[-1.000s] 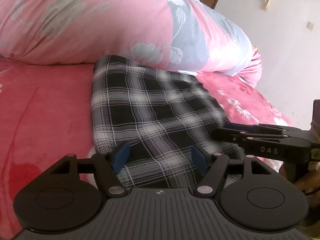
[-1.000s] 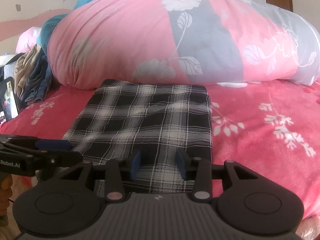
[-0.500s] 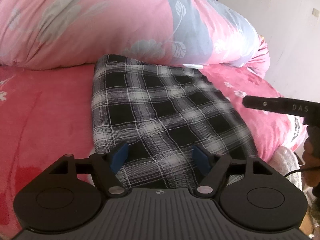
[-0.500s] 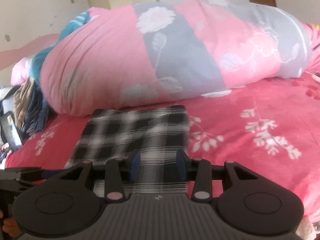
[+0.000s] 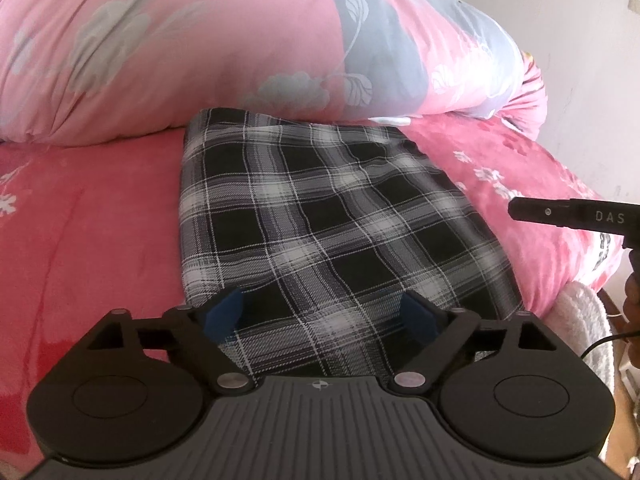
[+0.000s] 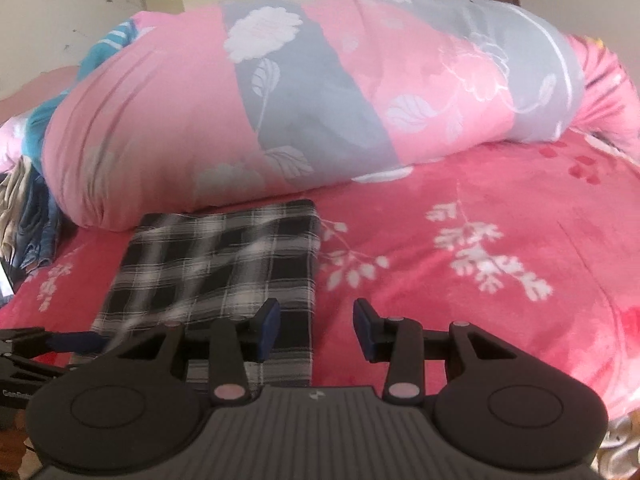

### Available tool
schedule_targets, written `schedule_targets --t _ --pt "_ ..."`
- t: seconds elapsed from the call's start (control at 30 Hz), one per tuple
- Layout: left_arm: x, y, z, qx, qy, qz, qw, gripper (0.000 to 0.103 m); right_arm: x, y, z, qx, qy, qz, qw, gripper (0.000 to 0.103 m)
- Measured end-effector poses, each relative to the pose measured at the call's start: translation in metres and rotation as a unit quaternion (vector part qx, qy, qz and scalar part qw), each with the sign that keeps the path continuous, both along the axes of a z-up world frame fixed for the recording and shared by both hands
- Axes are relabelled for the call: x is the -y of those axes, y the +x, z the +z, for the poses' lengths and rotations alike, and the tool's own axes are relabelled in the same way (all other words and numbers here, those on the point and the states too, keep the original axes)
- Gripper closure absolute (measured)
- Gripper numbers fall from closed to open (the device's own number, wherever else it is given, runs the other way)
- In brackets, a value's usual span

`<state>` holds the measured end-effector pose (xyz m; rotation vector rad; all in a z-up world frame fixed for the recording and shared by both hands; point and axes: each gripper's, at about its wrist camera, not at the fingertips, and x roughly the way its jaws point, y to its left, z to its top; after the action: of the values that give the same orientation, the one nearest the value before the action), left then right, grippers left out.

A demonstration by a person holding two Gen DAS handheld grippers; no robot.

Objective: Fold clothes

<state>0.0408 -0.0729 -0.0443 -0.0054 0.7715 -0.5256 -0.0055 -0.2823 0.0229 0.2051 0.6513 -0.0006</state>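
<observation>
On the red floral bed [image 5: 92, 240], the plaid garment [image 5: 320, 232] lies as a flat, squared rectangle, its far edge tucked against the rolled pink-and-grey quilt [image 5: 200, 48]. It already looks folded, though one more fold could be due; I cannot tell which.

My left tongs [image 5: 322, 316] hang released over its near edge, blue pads spread apart with nothing between them. My right tongs [image 6: 316, 330] are released too, straddling the garment's right edge with one pad over plaid and one over the bedcover, gripping nothing.

The risk I see: if I pinch here, a pad could catch only the top layer and peel the stack open, or snag the plush bedcover along with the cloth and drag the rectangle askew. The right view is blurred, so my aim there is uncertain.

Readable writing: "DAS" on the right tongs' side in the left view; the lettering on the left tongs in the right view is cut off and illegible.
</observation>
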Motion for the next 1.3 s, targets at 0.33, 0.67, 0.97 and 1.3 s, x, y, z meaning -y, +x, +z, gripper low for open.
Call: schedule_targets --t 0.33,0.67,0.97,1.3 --pt "-0.002 0.003 0.002 0.009 0.018 0.024 0.9995 0.001 0.0 -0.006 0.008 0.036 -0.038 -0.033 0.998 0.0" --pt "-0.011 0.007 0.003 0.014 0.015 0.049 0.9986 0.0 -0.022 0.001 0.014 0.068 -0.113 -0.041 0.99 0.0" --pt "-0.015 0.011 0.004 0.012 0.012 0.053 0.9985 0.0 -0.032 -0.003 0.009 0.054 -0.147 -0.048 0.987 0.0" --pt "-0.019 0.015 0.003 0.01 0.008 0.059 0.9982 0.0 -0.039 -0.002 0.01 0.056 -0.159 -0.044 0.985 0.0"
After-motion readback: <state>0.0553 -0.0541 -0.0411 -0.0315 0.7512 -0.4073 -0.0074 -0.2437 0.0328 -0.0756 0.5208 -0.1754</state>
